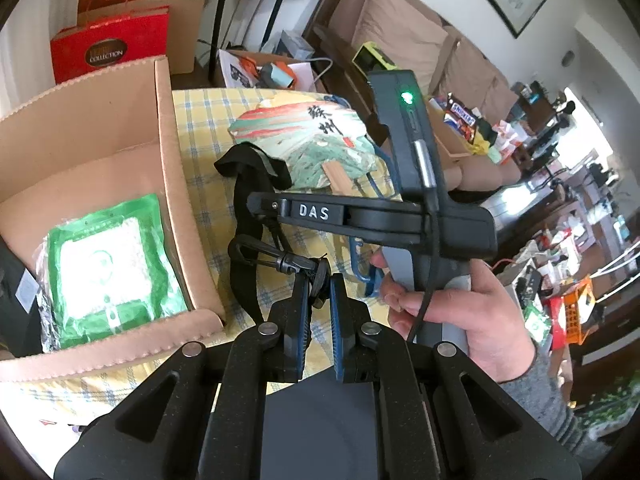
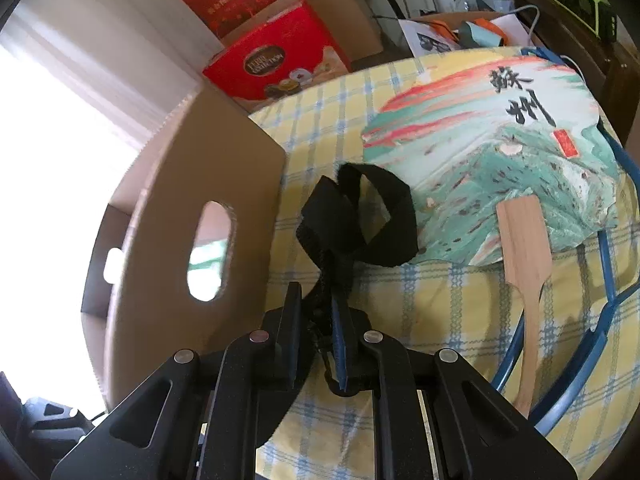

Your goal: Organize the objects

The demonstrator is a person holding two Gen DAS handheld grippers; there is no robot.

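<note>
A black webbing strap (image 1: 244, 216) with a snap hook (image 1: 276, 260) lies on the yellow plaid cloth (image 1: 200, 148) beside the cardboard box (image 1: 168, 152). My left gripper (image 1: 320, 284) is shut on the strap's hardware just behind the hook. In the left wrist view my right gripper (image 1: 256, 202), held by a hand (image 1: 448, 312), reaches in from the right, side-on, with its tips at the strap's upper part. In the right wrist view my right gripper (image 2: 318, 304) is shut on the strap (image 2: 360, 216), whose folded loop bunches just beyond the fingers.
A green-and-white packet (image 1: 108, 256) lies inside the box. A painted hand fan (image 2: 500, 152) with a wooden handle (image 2: 524, 264) rests on the cloth over a blue wire rack (image 2: 608, 280). Red gift boxes (image 2: 276, 56) and clutter stand behind the table.
</note>
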